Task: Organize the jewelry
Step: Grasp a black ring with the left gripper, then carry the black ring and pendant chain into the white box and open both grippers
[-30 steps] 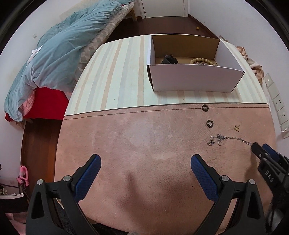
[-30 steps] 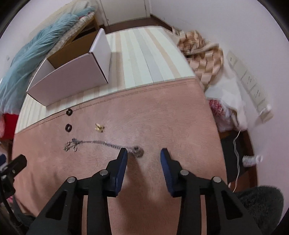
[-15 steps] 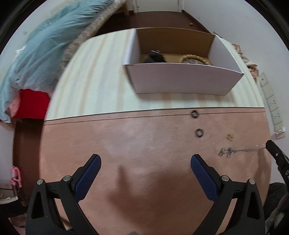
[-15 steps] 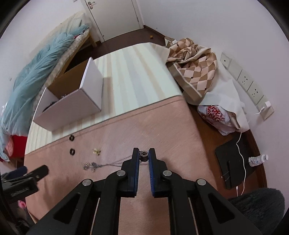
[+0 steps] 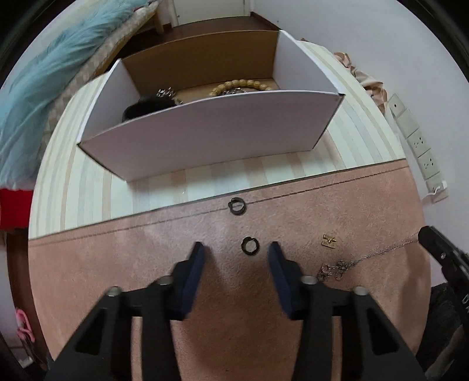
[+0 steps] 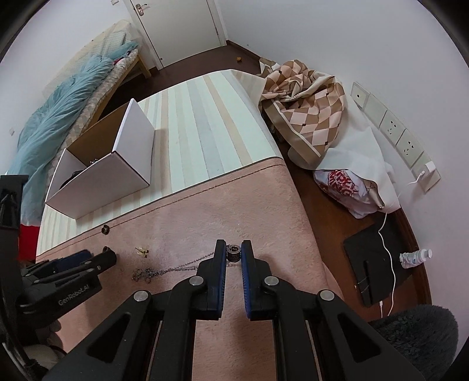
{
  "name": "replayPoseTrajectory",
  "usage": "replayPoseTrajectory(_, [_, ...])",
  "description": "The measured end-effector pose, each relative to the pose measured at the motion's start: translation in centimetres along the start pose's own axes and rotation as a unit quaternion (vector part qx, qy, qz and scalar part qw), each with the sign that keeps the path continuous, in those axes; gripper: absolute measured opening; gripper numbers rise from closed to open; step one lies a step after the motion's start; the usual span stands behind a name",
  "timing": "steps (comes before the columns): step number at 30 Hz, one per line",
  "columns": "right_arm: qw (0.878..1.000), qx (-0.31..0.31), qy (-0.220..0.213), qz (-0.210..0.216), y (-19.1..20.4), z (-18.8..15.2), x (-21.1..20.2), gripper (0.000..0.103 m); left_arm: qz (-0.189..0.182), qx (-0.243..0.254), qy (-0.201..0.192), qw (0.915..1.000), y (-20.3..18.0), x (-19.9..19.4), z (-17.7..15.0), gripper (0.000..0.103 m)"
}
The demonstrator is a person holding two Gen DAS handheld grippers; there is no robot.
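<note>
Since a second ago my left gripper (image 5: 233,253) came down, spread around the dark ring (image 5: 250,244) on the pink mat (image 5: 88,263); I close gently. Right gripper (image 6: 233,252) pinches the necklace pendant (image 6: 233,253).

White walls (image 6: 322,44) and a closed white door (image 6: 176,26) stand far ahead of the jaws. A bed with a blue duvet (image 6: 58,117) lies ahead-left. Dark wood floor (image 6: 322,205) and wall sockets (image 6: 392,129) are off right.
</note>
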State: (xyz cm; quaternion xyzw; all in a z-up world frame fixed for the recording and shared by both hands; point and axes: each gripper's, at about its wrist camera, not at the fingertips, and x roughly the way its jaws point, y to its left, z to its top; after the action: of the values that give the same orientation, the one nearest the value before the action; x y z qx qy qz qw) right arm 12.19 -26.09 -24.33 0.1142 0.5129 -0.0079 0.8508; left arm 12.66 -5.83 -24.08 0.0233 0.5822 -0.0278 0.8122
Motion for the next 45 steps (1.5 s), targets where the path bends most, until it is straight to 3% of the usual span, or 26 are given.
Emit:
replayPoseTrajectory(2, [1.0,0.0,0.0,0.001,0.0,0.1,0.0,0.01,-0.005,0.007,-0.003,1.0,-0.4,-0.1,0.2,0.011])
replayPoseTrajectory(3, [1.0,0.0,-0.001,0.001,0.0,0.1,0.0,0.01,-0.005,0.009,-0.003,0.9999,-0.6,-0.1,0.3,0.01])
replayPoseTrajectory(12, [0.999,-0.022,-0.019,0.026,1.9,0.9,-2.3,0.01,-0.012,0.013,-0.036,0.9992,0.0,-2.5,-0.2,0.009])
replayPoseTrajectory(22, [0.994,-0.051,-0.061,0.075,5.4,2.9,-7.4,0.01,-0.018,0.006,-0.111,0.9936,1.3,-8.7,1.0,0.009])
replayPoseTrajectory(33, [0.978,-0.099,-0.111,0.147,11.1,10.5,-13.3,0.01,-0.052,-0.032,-0.174,0.9828,6.0,-16.0,6.1,0.009])
replayPoseTrajectory(38, [0.974,-0.137,-0.102,0.15,15.1,14.8,-12.0,0.01,-0.061,-0.047,-0.166,0.9832,9.1,-16.0,9.1,0.009])
replayPoseTrajectory(45, [0.982,-0.14,-0.038,0.122,17.7,19.1,-4.4,0.01,-0.079,-0.076,-0.116,0.9872,13.1,-12.0,12.9,0.009])
